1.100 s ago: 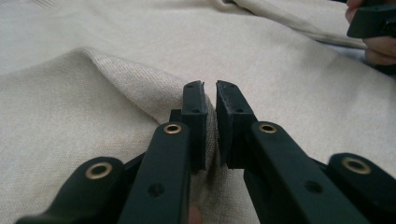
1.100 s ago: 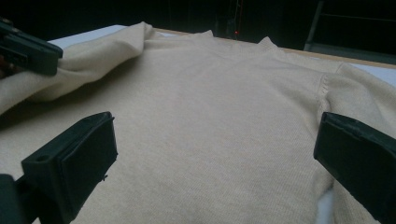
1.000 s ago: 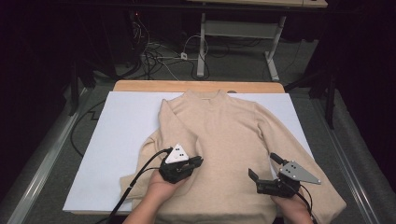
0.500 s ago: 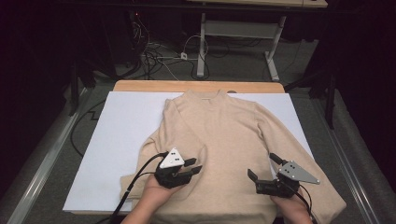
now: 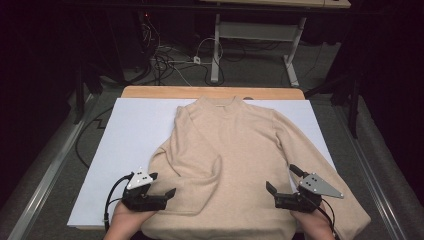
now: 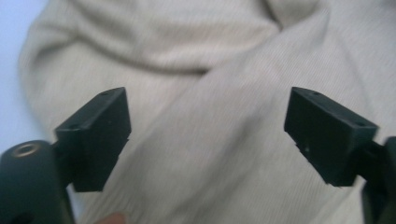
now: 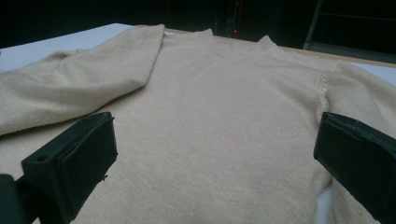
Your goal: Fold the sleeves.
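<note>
Left gripper: at the sweater's lower left edge, jaws just opened wide, nothing between them; folded sleeve ahead.
Sweater: beige, flat on the white tabletop, collar at the far side, hem near the person.
Right gripper: over the sweater's lower right, jaws wide apart, holding nothing.

A dark room: grey floor, tangled cables, a white-legged bench behind.
</note>
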A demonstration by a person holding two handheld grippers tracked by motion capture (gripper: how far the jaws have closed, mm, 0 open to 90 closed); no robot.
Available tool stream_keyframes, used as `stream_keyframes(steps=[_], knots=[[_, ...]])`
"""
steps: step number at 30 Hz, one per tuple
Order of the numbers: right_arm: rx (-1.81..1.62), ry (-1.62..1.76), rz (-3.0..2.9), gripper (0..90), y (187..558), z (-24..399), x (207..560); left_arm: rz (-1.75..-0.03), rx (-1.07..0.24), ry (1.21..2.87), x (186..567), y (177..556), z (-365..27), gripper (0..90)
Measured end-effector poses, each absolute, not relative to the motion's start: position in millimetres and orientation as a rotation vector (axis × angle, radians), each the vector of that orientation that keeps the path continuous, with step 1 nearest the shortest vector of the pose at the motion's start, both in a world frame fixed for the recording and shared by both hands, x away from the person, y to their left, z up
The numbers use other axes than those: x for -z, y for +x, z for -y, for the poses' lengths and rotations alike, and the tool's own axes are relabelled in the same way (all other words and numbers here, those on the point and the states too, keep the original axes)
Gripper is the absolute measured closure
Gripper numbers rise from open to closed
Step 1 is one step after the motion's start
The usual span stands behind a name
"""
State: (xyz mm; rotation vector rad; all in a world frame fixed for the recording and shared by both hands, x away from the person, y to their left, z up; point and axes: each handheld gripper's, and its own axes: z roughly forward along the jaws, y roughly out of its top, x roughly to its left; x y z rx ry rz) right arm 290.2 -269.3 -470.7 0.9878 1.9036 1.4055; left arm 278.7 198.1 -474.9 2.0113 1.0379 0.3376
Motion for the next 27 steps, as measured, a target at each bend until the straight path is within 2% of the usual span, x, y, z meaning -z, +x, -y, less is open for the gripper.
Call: stream_keyframes(steps=[1,3,4,18,27], knots=[[-1.405,0.988,-1.904,0.3,290,269,471,-1.046,-0.35,2.01,477,276,-200,12.1],[-1.398,0.987,-1.909,0.2,290,268,471,-1.079,-0.385,2.027,480,273,-203,1.0],[-1.398,0.987,-1.91,0.2,289,268,471,-1.076,-0.377,2.041,481,272,-204,0.0],[-1.39,0.985,-1.921,0.3,289,262,472,-1.059,-0.323,2.055,487,274,-215,0.0],[-1.391,0.987,-1.926,0.2,290,265,473,-1.061,-0.352,2.099,487,274,-213,0.0]])
